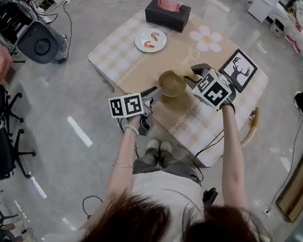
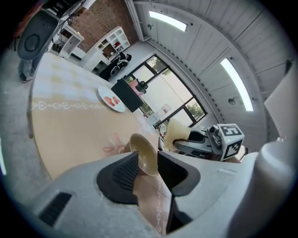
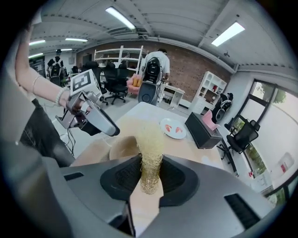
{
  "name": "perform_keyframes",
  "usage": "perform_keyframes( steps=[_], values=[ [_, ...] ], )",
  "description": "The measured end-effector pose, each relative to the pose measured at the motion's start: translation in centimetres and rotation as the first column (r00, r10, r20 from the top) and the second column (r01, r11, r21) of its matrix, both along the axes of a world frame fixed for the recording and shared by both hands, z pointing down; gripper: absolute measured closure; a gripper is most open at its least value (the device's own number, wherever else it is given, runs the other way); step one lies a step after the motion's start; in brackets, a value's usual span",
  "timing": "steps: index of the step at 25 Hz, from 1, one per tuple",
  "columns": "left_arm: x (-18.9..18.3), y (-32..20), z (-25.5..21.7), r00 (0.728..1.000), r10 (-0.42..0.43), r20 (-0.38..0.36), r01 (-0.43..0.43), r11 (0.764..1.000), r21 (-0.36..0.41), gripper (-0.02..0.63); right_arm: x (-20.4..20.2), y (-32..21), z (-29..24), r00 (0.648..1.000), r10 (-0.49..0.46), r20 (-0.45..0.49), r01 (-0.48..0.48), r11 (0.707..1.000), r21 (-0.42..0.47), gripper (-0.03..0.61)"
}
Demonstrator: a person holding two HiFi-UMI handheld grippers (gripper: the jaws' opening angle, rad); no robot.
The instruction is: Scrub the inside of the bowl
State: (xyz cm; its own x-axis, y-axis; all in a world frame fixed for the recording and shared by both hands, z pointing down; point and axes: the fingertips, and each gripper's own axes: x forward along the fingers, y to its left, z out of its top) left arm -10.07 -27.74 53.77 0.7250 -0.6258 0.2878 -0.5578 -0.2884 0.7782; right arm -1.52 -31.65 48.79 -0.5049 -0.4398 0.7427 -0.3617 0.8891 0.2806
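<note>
Left tool spread round bowl rim, not clamped; right tool pinches loofah. Risk: unheld bowl skids across desk under scrubbing.

The head camera sits above the person and looks steeply down on the whole bench. Each gripper camera rides close behind its own fingers, low over the bench. The left one, tilted, faces the windows. The right one faces the brick wall. All three views share the bowl and the plate.
</note>
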Motion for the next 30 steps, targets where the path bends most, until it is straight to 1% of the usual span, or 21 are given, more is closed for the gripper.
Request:
perform_keyframes(
  steps=[4, 8, 11, 15, 18, 21, 23, 25, 30],
  values=[
    [0.1, -0.4, 0.7, 0.994, -0.016, -0.108, 0.009, 0.998, -0.068, 0.494, -0.3, -0.1, 0.6, 0.991, -0.079, -0.109, 0.081, 0.997, 0.016, 0.483],
    [0.0, -0.6, 1.4, 0.994, -0.008, -0.111, -0.003, 0.995, -0.098, 0.494, -0.6, -0.2, 1.5, 0.968, -0.143, -0.204, 0.150, 0.989, 0.016, 0.483],
    [0.1, -0.8, 1.5, 0.991, -0.012, -0.136, -0.003, 0.993, -0.114, 0.494, -1.0, -0.4, 1.7, 0.943, -0.190, -0.273, 0.202, 0.979, 0.016, 0.483],
    [0.4, -0.7, 1.7, 0.986, -0.013, -0.167, -0.009, 0.991, -0.133, 0.494, -1.4, -0.6, 1.8, 0.911, -0.238, -0.336, 0.254, 0.967, 0.006, 0.483],
    [0.6, -0.7, 2.0, 0.984, 0.001, -0.180, -0.028, 0.989, -0.145, 0.494, -1.5, -0.9, 2.3, 0.879, -0.276, -0.390, 0.295, 0.955, -0.010, 0.483],
    [0.9, -0.6, 2.3, 0.983, 0.011, -0.184, -0.040, 0.987, -0.154, 0.494, -1.8, -0.9, 2.6, 0.837, -0.318, -0.446, 0.346, 0.938, -0.019, 0.483],
    [0.9, -0.7, 2.4, 0.983, 0.008, -0.181, -0.038, 0.986, -0.163, 0.494, -2.0, -0.9, 2.9, 0.801, -0.346, -0.489, 0.383, 0.923, -0.025, 0.483],
    [0.9, -0.8, 2.6, 0.984, 0.004, -0.179, -0.035, 0.984, -0.173, 0.494, -1.9, -0.9, 3.3, 0.756, -0.369, -0.541, 0.420, 0.907, -0.033, 0.483],
    [1.2, -0.8, 3.1, 0.985, -0.003, -0.175, -0.032, 0.981, -0.193, 0.494, -1.7, -1.1, 4.2, 0.626, -0.421, -0.656, 0.506, 0.860, -0.069, 0.483]
  ],
)
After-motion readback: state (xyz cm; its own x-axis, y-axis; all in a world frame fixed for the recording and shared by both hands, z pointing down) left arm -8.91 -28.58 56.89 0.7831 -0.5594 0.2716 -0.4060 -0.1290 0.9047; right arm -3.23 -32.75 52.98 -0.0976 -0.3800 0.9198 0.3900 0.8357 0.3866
